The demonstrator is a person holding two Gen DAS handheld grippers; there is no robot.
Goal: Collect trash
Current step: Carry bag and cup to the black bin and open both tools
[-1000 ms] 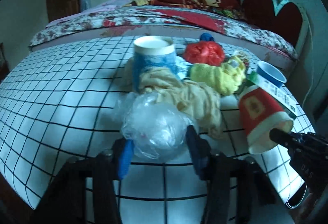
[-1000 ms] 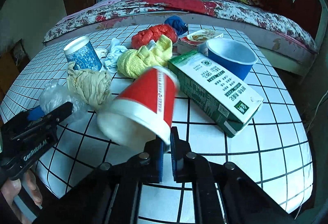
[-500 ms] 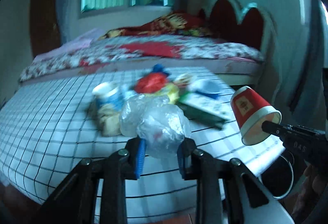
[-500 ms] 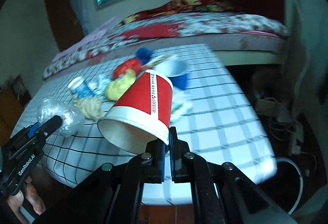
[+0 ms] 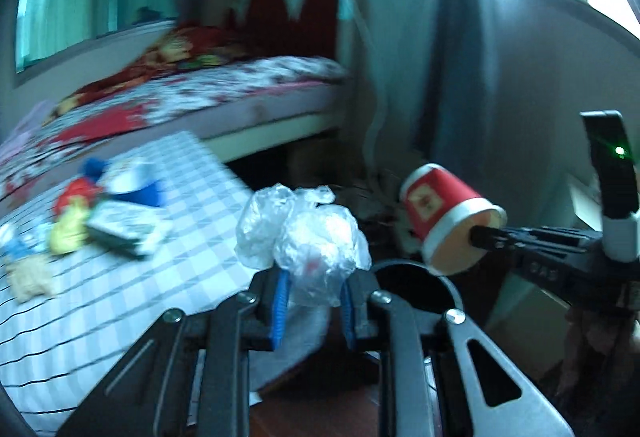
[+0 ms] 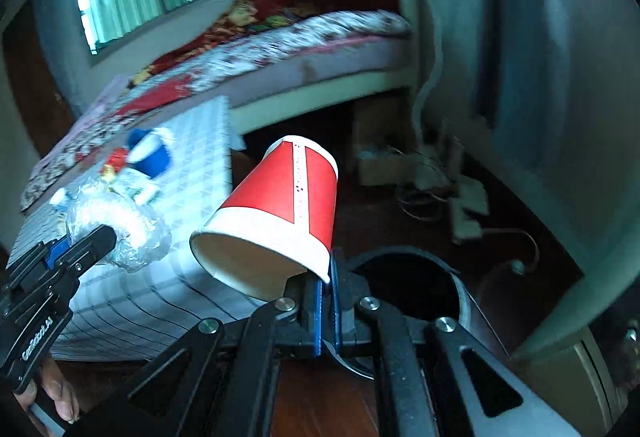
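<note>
My left gripper [image 5: 312,297] is shut on a crumpled clear plastic bag [image 5: 308,237], held in the air beyond the table's right edge. The bag also shows in the right wrist view [image 6: 120,229]. My right gripper [image 6: 326,289] is shut on the rim of a red and white paper cup [image 6: 280,213], tilted with its mouth down-left. The cup also shows in the left wrist view [image 5: 448,217]. A round dark trash bin [image 6: 412,277] stands on the floor just below both grippers, and its rim shows in the left wrist view [image 5: 416,281].
The checkered table [image 5: 120,277] at the left holds a blue bowl [image 5: 140,189], a carton [image 5: 124,229], yellow, red and beige wads. A bed [image 6: 300,49] is behind. Cardboard and cables [image 6: 432,177] lie on the wooden floor.
Both grippers have swung right, away from the table, carrying the plastic bag and the red cup over the floor. The trash bin has come into view beneath them.
</note>
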